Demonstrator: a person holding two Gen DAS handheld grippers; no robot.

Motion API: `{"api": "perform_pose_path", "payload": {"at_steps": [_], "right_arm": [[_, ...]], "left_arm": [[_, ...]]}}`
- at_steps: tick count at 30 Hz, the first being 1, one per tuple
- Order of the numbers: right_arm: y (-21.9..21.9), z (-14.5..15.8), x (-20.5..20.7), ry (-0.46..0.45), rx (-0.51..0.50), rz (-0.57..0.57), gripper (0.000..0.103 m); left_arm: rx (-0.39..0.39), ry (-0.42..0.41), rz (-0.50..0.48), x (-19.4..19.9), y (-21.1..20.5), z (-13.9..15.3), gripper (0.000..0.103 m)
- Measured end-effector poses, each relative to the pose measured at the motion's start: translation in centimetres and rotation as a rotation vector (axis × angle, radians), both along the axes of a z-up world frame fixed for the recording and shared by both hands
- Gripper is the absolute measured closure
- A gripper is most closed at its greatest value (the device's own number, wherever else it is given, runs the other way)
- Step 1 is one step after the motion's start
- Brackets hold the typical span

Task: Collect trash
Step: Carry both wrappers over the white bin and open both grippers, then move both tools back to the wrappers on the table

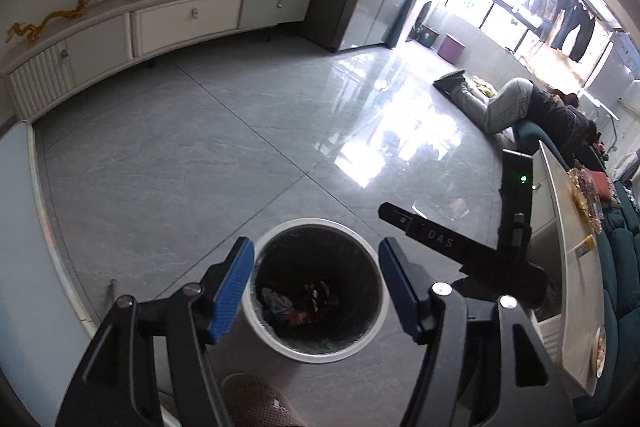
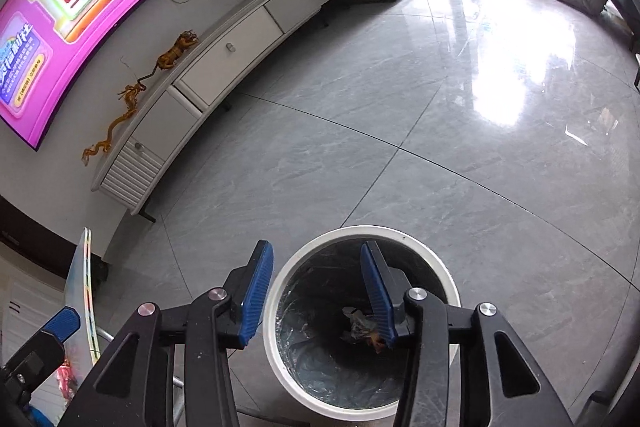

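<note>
Hovering over the round white waste bin with a dark plastic liner [image 1: 316, 291], I held both tools angled down at its mouth so that anything let go would fall straight in. My left gripper [image 1: 316, 291] had its blue-padded jaws released, spread to either side of the bin's opening with nothing between them. My right gripper [image 2: 316, 293] was released too, jaws apart and empty above the same bin. The crumpled wrappers and scraps of trash [image 1: 298, 305] lay at the bottom of the liner, well below the pads, which I judged meant this drop was done. The bin stood on the grey glossy tiled floor [image 1: 224, 163], just beside my brown slipper [image 1: 256, 403], close enough to reach without stretching. More trash might remain on the pale worktop [image 1: 568, 251] to my right
</note>
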State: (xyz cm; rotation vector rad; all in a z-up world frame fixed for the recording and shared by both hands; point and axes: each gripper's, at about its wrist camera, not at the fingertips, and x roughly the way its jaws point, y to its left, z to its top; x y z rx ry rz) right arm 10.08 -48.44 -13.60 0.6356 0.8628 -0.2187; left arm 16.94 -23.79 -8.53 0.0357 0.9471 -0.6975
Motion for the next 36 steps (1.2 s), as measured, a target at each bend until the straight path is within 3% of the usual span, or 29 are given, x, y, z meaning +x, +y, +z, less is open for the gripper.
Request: {"api": "perform_pose_path", "payload": {"at_steps": [8,19,27,36], "right_arm": [[6.2,5.0,0.3,-0.097,-0.020,0.147,0.059],[15.5,13.3,-3.4,-0.227,-0.063,0.291,0.059],[22.7,17.2,-4.6,-0.282,-0.118,0.410,0.059],[30.2,18.0,-4.2,-0.282,-0.167,0.554,0.059]], "left_arm": [[0.033,-0.144,0.255,-2.5,11.8,5.2,0.040],[-0.002,-0.241,0.443,-10.1,24.4,9.1,0.040],[-0.030,-0.279,0.568,-14.6,31.4,9.3,0.040],[-0.063,-0.251,0.657,-16.7,35.4,7.8,0.040]]}}
